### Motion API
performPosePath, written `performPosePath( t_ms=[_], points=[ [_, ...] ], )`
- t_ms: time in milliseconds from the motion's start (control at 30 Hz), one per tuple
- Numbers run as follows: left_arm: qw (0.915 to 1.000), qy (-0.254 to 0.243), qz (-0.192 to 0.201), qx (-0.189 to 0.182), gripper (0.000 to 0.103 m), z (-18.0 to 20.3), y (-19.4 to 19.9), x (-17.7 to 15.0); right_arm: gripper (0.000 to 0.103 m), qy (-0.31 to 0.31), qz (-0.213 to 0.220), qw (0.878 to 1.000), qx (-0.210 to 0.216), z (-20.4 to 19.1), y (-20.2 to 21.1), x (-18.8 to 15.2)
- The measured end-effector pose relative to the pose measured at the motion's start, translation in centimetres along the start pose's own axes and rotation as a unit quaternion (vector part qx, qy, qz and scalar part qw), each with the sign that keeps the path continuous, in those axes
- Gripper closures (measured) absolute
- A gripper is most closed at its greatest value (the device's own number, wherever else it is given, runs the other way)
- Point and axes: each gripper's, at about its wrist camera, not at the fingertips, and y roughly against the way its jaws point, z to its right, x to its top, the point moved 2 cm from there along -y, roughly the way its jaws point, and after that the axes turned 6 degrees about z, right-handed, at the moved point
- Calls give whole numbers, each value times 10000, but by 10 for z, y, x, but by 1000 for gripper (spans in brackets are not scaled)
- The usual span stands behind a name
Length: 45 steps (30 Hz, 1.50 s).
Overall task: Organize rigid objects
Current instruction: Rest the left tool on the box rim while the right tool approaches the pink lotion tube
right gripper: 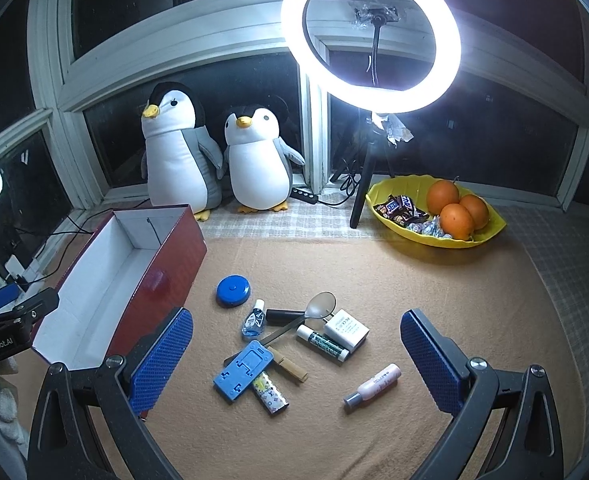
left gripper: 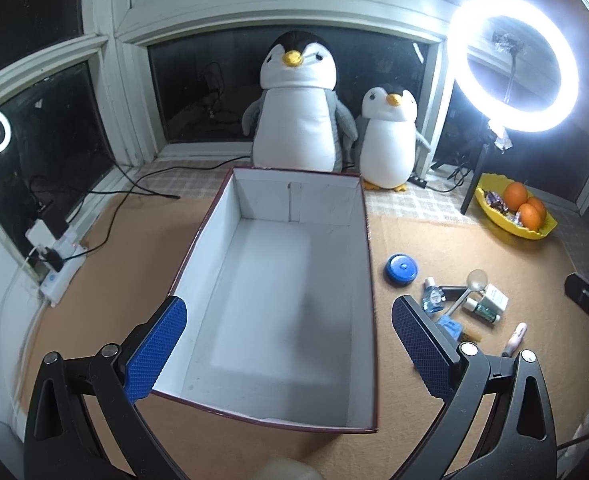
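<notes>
A red box (left gripper: 368, 240) with a white, empty inside stands on the tan mat; in the right wrist view the box (right gripper: 166, 264) is at the left. My left gripper (left gripper: 290, 320) hovers open over the box. My right gripper (right gripper: 296, 344) is open above a scatter of small items: a blue round case (right gripper: 233, 290), a small blue bottle (right gripper: 255, 320), a spoon (right gripper: 318, 308), a white charger (right gripper: 346, 329), a green tube (right gripper: 322, 343), a blue phone stand (right gripper: 243, 370), a patterned lighter (right gripper: 270, 394), a wooden piece (right gripper: 292, 366) and a pink bottle (right gripper: 372, 388).
Two plush penguins (right gripper: 182, 148) (right gripper: 256, 160) sit by the window. A lit ring light (right gripper: 370, 36) on a tripod stands beside a yellow bowl (right gripper: 490, 228) of oranges and sweets. Cables and a power strip (left gripper: 60, 272) lie at the left.
</notes>
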Motion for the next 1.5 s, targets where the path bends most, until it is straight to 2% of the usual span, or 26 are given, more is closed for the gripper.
performPosePath(
  t_ms=[267,333,467,633,767,833,867,933,1067,1133,1233,1500],
  points=[
    [9992,96,-219,308,4,-25,-14,-15,0,30,2,10000,11,6,-8,-7],
    [9985,140,-300,435,8,-35,-20,-20,0,29,-45,10000,27,8,-10,-9],
    [9967,284,-440,621,10,-55,-27,-28,0,26,-160,9999,44,12,-15,-14],
    [9938,415,-602,840,19,-75,-40,-39,0,8,-300,9995,-34,19,-20,-22],
    [9914,463,-727,986,20,-84,-50,-45,0,23,-379,9992,-126,26,-22,-28],
    [9909,441,-755,1026,33,-86,-52,-48,0,1,-435,9989,-154,29,-24,-30],
    [9904,450,-800,1032,35,-88,-55,-49,0,-17,-476,9987,-164,30,-25,-31],
    [9898,497,-852,1024,46,-90,-57,-51,0,-44,-535,9984,-180,33,-27,-33],
    [9894,486,-916,1014,52,-92,-62,-53,0,-36,-597,9980,-223,34,-29,-36],
    [9890,490,-957,1013,61,-93,-66,-55,0,-30,-625,9978,-239,35,-30,-37],
    [9884,511,-1014,1011,67,-95,-70,-58,0,-64,-682,9973,-268,39,-32,-40],
    [9872,546,-1036,1085,75,-101,-75,-62,2,-330,-936,9946,-317,63,-43,-48]
  ],
)
